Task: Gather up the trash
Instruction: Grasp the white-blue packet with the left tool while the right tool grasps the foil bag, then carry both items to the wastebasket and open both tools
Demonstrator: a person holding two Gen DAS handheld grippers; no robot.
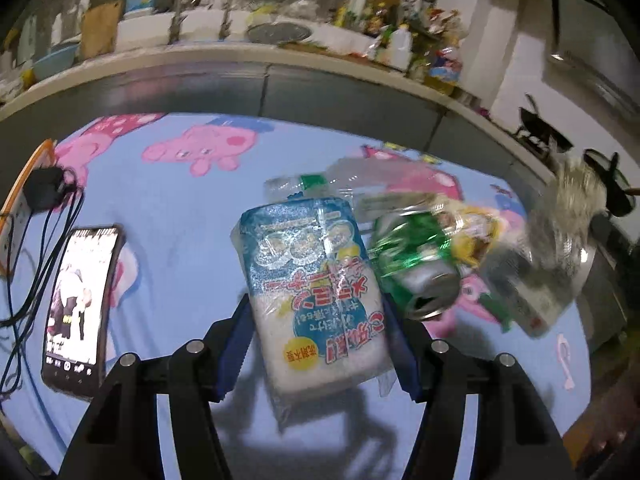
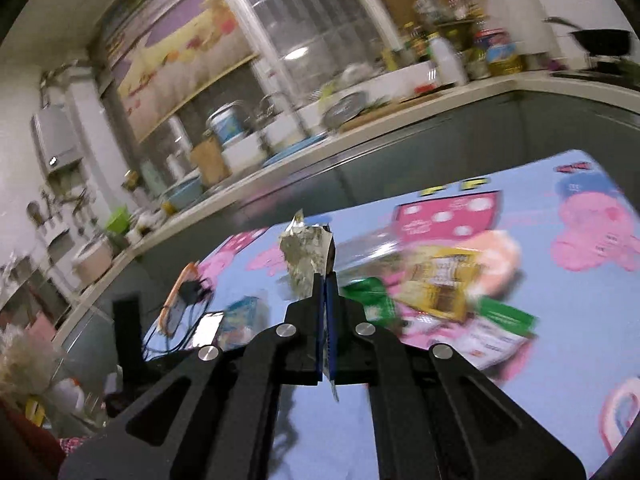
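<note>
Blue-padded fingers [image 1: 236,344] of the left gripper [image 1: 316,344] clamp both sides of a blue-and-white plastic sponge packet [image 1: 316,292], lifted above the cartoon-print blue tablecloth [image 1: 168,208]. Just beside it lies a crushed green drink can [image 1: 416,268] among clear wrappers, with a black smartphone [image 1: 82,312] well to the left. Fingers of the right gripper [image 2: 326,292] are pressed together, pinching a crumpled silver foil wrapper [image 2: 306,256] held up over the table, where blurred yellow and green packets [image 2: 440,288] lie.

right gripper [image 2: 325,280] | jaws pinching crumpled foil wrapper [image 2: 306,256] | above tablecloth [image 2: 560,304]
</note>
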